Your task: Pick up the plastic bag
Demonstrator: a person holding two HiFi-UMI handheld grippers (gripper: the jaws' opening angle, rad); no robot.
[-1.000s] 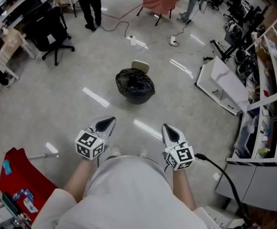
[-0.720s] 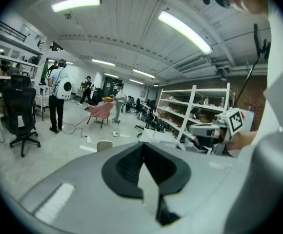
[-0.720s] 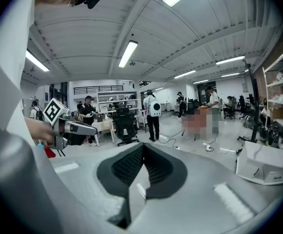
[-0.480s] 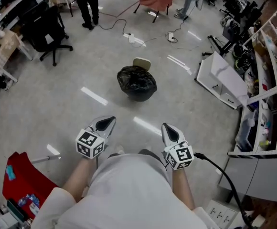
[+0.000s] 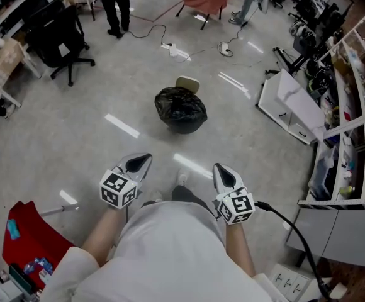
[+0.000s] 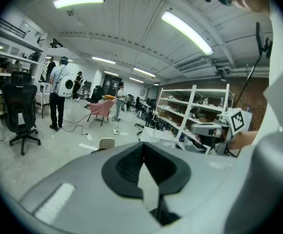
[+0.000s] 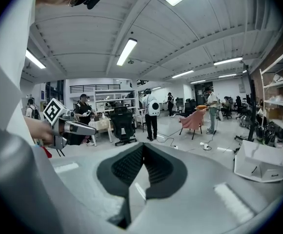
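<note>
The left gripper (image 5: pixel 146 158) and the right gripper (image 5: pixel 218 167) are held out side by side in front of the person. Each is a smooth grey shell that narrows to a point, and both pairs of jaws are pressed together, their ribbed black pads meeting on nothing but each other. Behind each point sits a white cube with black square markers, one on the left (image 5: pixel 117 190) and one on the right (image 5: pixel 236 207). A black cable (image 5: pixel 289 222) curves away from the right gripper.

The floor (image 5: pixel 75 137) beneath them is pale grey and polished enough to throw back streaks of the ceiling lights. The plastic bag (image 5: pixel 180 110) lies on it ahead of both grippers, well apart from them and roughly midway between their lines. It is a black, glossy, crumpled film bunched into a low rounded lump. Just behind it is a small beige object with rounded corners (image 5: pixel 187 84).
</note>
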